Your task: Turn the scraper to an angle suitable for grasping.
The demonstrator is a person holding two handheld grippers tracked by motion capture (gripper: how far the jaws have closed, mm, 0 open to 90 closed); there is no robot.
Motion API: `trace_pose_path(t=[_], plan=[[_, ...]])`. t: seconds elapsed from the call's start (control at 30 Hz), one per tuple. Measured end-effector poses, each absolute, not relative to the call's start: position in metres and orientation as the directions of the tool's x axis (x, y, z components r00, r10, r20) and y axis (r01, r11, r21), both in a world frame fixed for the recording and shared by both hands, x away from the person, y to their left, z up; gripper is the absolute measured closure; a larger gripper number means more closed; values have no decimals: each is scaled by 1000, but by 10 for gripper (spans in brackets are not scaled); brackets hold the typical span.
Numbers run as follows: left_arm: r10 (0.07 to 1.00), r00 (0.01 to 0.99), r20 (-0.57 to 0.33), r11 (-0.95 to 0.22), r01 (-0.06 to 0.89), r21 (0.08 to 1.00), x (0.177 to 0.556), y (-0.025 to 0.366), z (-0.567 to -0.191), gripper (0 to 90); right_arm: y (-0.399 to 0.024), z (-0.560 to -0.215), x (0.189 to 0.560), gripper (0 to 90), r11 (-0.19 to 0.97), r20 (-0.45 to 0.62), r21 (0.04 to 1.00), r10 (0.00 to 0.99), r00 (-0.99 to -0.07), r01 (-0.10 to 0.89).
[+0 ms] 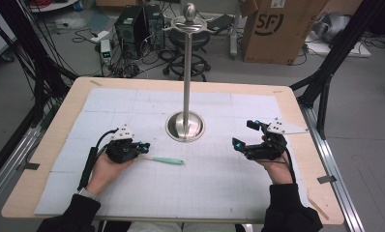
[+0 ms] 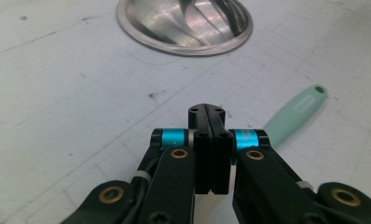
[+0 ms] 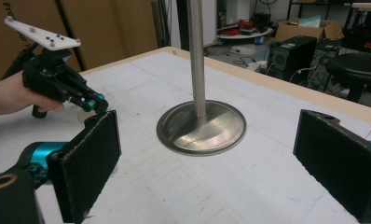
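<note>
Two grippers sit on your tabletop [image 1: 132,203] from above: the left gripper [image 1: 143,147] pinches a mint-green handled utensil [image 1: 167,160] lying flat before the steel stand [image 1: 185,126]. In the left gripper view, jaws are pressed together, the handle [image 2: 295,114] poking out beyond them. In the right gripper view, the right gripper [image 3: 207,163] holds its jaws spread wide, empty.

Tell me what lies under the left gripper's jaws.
The left gripper has its jaws shut, holding a mint-green handle that sticks out past them over the gridded mat. The handle's gripped end and any head are covered by the jaws.
</note>
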State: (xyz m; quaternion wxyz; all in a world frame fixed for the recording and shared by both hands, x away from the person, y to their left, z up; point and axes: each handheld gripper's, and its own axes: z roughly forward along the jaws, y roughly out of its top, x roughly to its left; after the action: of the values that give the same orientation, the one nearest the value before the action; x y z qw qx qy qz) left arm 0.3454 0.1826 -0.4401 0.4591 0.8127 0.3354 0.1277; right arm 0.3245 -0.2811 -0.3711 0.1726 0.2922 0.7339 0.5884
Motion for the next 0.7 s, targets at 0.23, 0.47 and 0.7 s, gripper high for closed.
trace_pose_path(t=[0.23,0.47,0.7], plan=[[662,747,-65,-418,439,796,352,185,-447,899,-281,-371,325,65,137,91,964,633,-769,227],[656,755,-13,-469,421,776,347,182,-447,899,-282,-372,324,65,136,96,963,632,-769,232],[639,769,8,-510,416,753,337,181,-444,899,-284,-371,324,65,131,97,965,631,-770,228]])
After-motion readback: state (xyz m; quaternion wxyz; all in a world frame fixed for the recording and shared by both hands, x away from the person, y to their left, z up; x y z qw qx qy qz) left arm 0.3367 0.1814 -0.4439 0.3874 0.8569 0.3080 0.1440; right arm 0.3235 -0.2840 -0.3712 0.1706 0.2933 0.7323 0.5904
